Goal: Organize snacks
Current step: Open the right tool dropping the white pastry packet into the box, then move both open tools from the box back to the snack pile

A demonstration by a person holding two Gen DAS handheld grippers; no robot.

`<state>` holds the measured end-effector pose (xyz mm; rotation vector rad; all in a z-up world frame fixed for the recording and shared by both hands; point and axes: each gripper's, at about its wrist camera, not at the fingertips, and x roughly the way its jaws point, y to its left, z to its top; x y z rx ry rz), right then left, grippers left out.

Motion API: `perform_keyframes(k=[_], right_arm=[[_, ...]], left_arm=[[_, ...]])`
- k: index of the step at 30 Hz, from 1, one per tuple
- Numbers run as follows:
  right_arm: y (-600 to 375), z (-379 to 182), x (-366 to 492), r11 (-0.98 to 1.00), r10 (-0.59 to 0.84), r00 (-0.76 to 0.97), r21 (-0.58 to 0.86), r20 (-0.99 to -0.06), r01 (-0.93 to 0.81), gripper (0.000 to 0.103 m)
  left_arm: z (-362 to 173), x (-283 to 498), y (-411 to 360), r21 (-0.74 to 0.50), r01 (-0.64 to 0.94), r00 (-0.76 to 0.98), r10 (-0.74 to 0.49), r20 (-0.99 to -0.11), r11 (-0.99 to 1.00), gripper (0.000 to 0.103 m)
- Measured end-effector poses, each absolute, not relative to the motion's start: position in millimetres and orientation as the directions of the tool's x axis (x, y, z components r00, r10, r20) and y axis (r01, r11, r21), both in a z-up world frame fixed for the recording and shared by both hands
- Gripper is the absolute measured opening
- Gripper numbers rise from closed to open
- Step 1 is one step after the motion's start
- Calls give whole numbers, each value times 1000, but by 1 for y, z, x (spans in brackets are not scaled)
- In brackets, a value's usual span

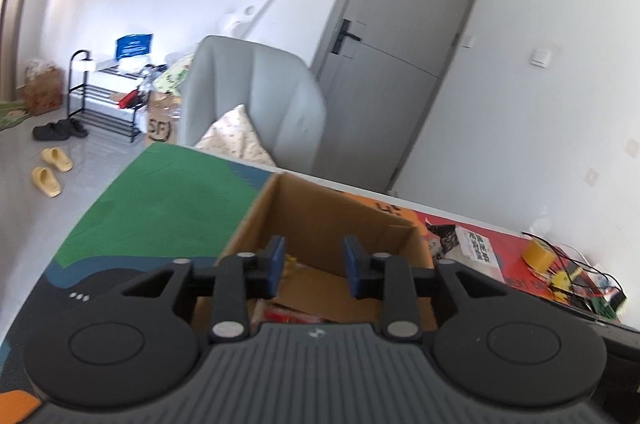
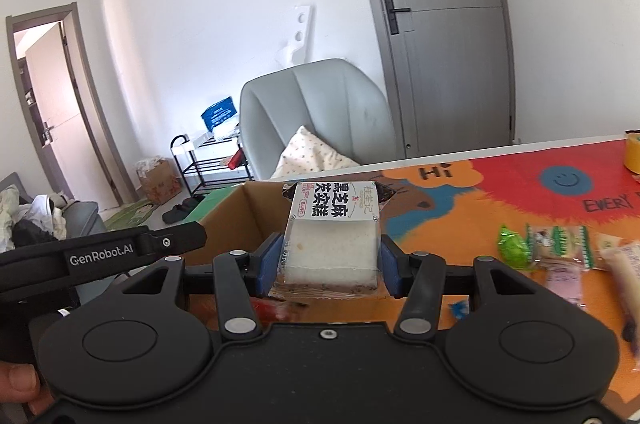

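Observation:
An open cardboard box [image 1: 320, 212] stands on the colourful table mat, with snack packets lying in its bottom. My left gripper [image 1: 314, 266] hovers over the box's near side, open, with nothing between its blue pads. My right gripper [image 2: 330, 264] is shut on a wrapped white cake [image 2: 332, 248] with a black-and-white label, held above the near edge of the same cardboard box [image 2: 240, 212]. The left gripper's black body [image 2: 104, 252] shows at the left of the right wrist view. Loose snacks [image 2: 560, 248] lie on the mat to the right, among them a green packet [image 2: 512, 246].
A grey armchair [image 1: 256, 96] with a patterned cushion stands behind the table, before a grey door [image 1: 400, 44]. A yellow tape roll [image 1: 538, 255] and tangled wires [image 1: 580, 276] sit at the mat's far right. More packets [image 1: 468, 244] lie beside the box. A hand [image 2: 20, 384] holds the gripper.

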<state>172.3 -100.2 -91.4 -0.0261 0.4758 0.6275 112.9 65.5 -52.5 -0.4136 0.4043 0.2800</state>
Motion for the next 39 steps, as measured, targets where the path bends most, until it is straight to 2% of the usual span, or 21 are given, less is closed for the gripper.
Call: perform_keyframes(k=[2, 7, 9, 10, 11, 15, 18, 27, 39], right_arm=[[-94, -92, 170, 807, 564, 699, 114, -440, -579, 51], [-83, -94, 169, 791, 584, 673, 132, -454, -597, 54], [-83, -92, 166, 786, 595, 671, 146, -443, -600, 62], [-85, -90, 165, 789, 593, 676, 149, -438, -596, 72], [-87, -88, 164, 795, 587, 685, 149, -431, -587, 74], [-98, -85, 162, 820, 556, 711, 141, -430, -555, 76], [-111, -87, 162, 841, 527, 727, 150, -439, -519, 83], [-146, -97, 156, 873, 482, 739, 180, -471, -454, 89], [-187, -99, 149, 896, 444, 768, 208, -461, -393, 97]], left_arm=[[-53, 108, 73, -345, -356, 883, 191, -429, 869, 43], [-50, 97, 81, -341, -377, 883, 223, -412, 861, 55], [-49, 94, 82, -344, -383, 883, 230, -410, 857, 65], [-49, 94, 83, -343, -386, 882, 235, -408, 856, 66], [-48, 93, 82, -342, -388, 882, 238, -406, 856, 70], [-49, 94, 78, -332, -396, 878, 247, -410, 856, 80], [-50, 91, 72, -324, -410, 874, 266, -407, 852, 86], [-49, 89, 48, -291, -388, 877, 254, -407, 874, 91], [-48, 91, 9, -253, -323, 890, 202, -409, 912, 95]])
